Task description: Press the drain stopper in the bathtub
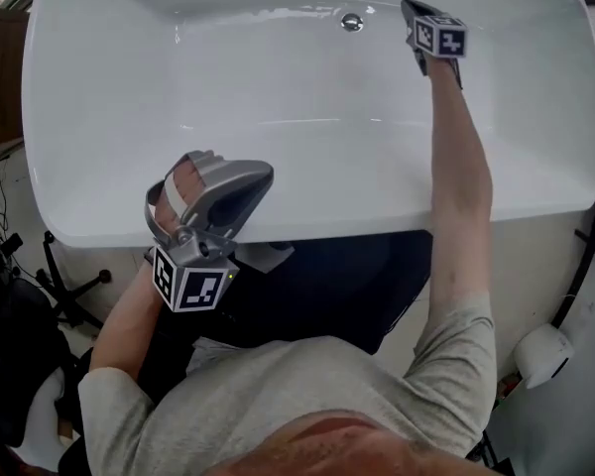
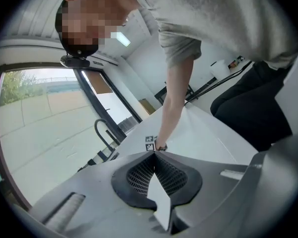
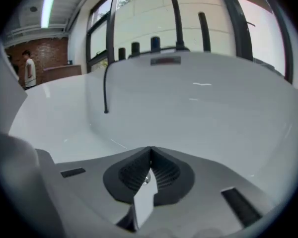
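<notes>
You are holding your right gripper [image 1: 410,10] inside the glossy white bathtub [image 1: 307,167], with its jaws pressed together on nothing. Its tips are hanging just at 3 o'clock of the small round chrome drain stopper [image 1: 351,22], which is sitting shiny on the tub floor near 12 o'clock. The press looks not yet made: next, bring the tips over its centre and push straight down. Your left gripper [image 1: 263,177], likewise closed and empty, is hovering by the near rim.
</notes>
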The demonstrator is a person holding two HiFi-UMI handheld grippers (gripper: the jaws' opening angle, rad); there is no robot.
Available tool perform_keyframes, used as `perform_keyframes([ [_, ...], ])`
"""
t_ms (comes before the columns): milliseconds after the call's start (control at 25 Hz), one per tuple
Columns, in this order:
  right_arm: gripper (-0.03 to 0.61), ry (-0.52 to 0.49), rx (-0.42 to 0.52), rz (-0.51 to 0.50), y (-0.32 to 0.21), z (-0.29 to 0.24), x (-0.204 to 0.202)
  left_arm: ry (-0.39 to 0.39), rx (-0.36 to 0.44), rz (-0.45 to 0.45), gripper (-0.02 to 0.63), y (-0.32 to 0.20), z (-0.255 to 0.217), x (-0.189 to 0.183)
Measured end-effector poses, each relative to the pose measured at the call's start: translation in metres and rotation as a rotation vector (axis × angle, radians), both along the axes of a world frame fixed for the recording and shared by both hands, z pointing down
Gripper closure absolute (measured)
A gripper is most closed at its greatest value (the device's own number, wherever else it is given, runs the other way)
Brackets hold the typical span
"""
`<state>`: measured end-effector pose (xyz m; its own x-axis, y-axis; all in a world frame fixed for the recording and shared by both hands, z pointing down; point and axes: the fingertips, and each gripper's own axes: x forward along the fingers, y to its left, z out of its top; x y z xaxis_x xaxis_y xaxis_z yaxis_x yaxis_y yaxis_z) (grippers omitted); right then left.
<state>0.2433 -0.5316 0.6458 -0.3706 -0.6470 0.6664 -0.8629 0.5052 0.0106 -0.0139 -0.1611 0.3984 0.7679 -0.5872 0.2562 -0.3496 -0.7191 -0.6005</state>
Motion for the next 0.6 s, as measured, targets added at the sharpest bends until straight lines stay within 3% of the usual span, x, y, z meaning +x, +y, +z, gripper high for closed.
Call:
perform_keyframes([
  [120,0.578,0.067,-0.028,0.038,0.0,0.084,-0.01,0.02,-0.042,0.013,0.606,0.003,0.0,-0.001],
  [280,0.577,0.207,-0.069,-0.156,0.016,0.157,-0.044,0.021,-0.034,0.03,0.606,0.005,-0.007,0.001],
  [360,0.577,0.255,-0.11,-0.231,0.019,0.179,-0.056,0.026,-0.052,0.025,0.606,0.006,-0.008,0.001],
  [600,0.577,0.352,-0.083,-0.278,-0.02,0.196,-0.069,0.021,-0.075,0.018,0.606,0.01,-0.011,-0.001],
])
